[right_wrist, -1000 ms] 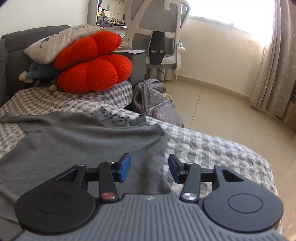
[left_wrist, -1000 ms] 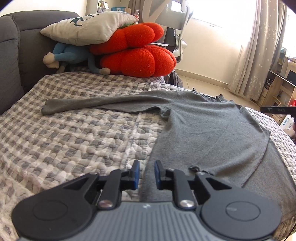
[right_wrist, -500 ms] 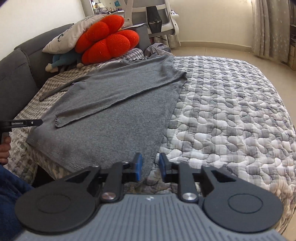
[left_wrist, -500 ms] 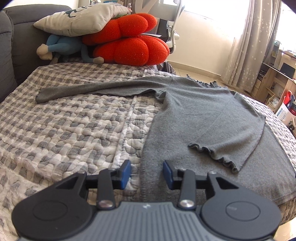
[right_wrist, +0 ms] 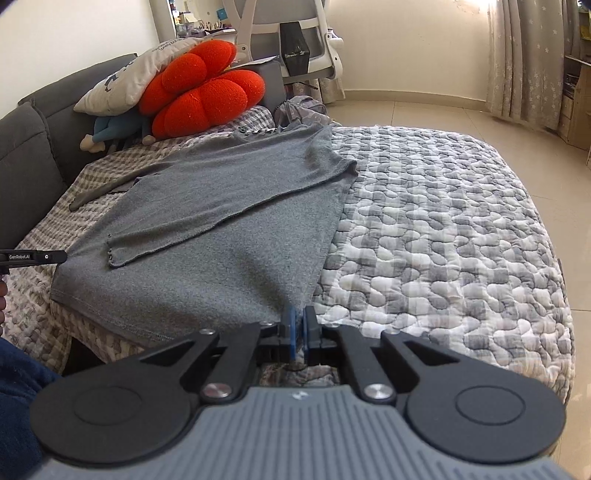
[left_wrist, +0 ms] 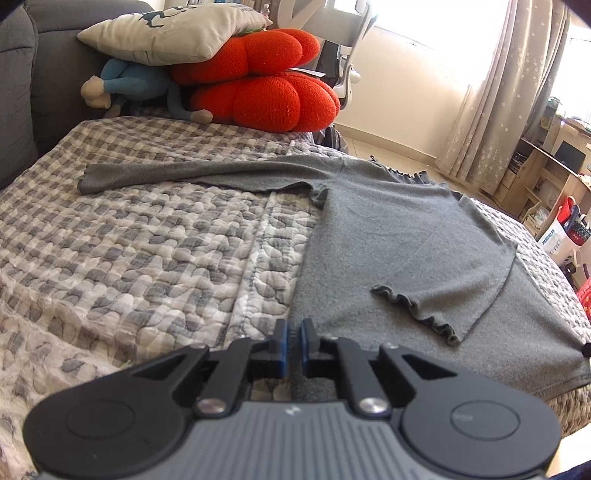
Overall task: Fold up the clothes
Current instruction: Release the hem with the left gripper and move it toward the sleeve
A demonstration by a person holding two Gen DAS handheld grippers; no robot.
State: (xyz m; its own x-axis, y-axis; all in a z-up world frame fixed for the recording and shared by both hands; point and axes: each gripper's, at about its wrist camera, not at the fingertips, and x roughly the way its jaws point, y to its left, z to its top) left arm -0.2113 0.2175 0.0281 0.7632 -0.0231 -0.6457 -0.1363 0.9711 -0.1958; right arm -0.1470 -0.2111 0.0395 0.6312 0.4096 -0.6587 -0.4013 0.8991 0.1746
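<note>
A grey long-sleeved sweater [left_wrist: 399,236] lies flat on the checked quilt [left_wrist: 147,240]. One sleeve with a ruffled cuff [left_wrist: 417,306] is folded across the body. The other sleeve [left_wrist: 166,173] stretches out to the left. My left gripper [left_wrist: 291,334] is at the near left hem corner, its jaws closing, and the sweater's edge is pinched between the blue pads. My right gripper [right_wrist: 299,319] grips the opposite hem corner of the sweater [right_wrist: 229,206], its jaws closing to a sliver. The left gripper's finger [right_wrist: 33,256] shows at the left edge of the right wrist view.
Red cushions [left_wrist: 266,92], a pale pillow [left_wrist: 170,33] and a blue plush toy [left_wrist: 122,77] are stacked against the dark sofa back [left_wrist: 22,74]. An office chair [right_wrist: 291,33] and a grey backpack [right_wrist: 303,110] stand beyond the bed. Bare quilt [right_wrist: 443,221] lies right of the sweater.
My right gripper swept from the sweater's far shoulder to the near hem corner and closed there. My left gripper opened wider, then closed on the hem edge, barely shifting.
</note>
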